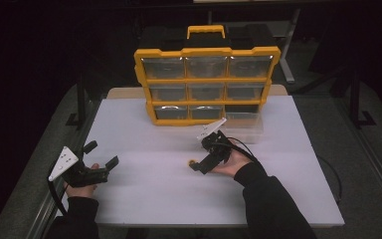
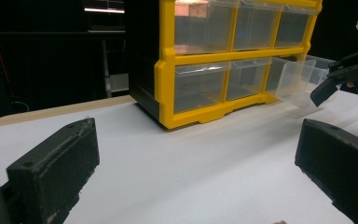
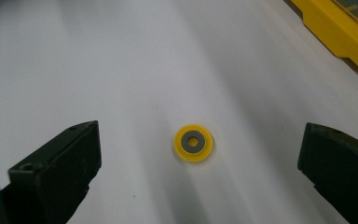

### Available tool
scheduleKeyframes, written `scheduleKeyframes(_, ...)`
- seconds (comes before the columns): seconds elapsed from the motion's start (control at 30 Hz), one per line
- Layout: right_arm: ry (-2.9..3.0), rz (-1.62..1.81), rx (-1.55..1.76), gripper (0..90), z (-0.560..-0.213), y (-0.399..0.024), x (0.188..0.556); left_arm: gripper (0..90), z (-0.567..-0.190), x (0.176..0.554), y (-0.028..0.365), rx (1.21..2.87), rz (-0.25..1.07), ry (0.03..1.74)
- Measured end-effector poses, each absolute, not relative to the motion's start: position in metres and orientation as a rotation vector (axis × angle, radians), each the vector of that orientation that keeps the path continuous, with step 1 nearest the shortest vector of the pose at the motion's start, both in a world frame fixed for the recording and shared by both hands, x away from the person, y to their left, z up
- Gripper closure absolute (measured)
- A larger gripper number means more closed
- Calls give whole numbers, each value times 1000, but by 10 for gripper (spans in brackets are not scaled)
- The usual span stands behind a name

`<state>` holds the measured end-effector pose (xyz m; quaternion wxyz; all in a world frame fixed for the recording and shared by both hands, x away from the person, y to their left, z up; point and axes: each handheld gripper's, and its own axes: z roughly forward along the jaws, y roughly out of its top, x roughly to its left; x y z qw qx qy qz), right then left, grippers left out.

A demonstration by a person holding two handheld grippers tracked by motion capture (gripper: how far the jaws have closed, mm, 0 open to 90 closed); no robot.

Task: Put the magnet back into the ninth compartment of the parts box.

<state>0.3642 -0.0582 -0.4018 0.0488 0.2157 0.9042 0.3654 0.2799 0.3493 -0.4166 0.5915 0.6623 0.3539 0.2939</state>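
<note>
In the right gripper view we see a small yellow disc (image 3: 193, 143) with a grey ringed centre lying flat on the white desk (image 3: 121, 70), between the spread jaws of the right tool (image 3: 200, 163), while the high view gives it as just a yellow speck (image 1: 192, 162) at the tip of that tool (image 1: 199, 167). The left gripper view adds the clear drawer (image 2: 298, 77) pulled out of the bottom row of the yellow cabinet (image 2: 168, 74). The left tool (image 1: 102, 159) hovers released near the desk's left edge, and the round disc has no long axis.
</note>
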Motion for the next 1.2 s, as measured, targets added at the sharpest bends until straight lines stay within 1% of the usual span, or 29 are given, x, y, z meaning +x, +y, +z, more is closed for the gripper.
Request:
scheduleKeyframes(0.83, 2801, 1055, 647, 2, -420, -46, 372, 0, -417, 280, 349, 1539, 682, 824)
scheduleKeyframes(1.2, 2843, 1058, 667, 97, -429, -41, 377, 0, -416, 279, 350, 1533, 679, 822)
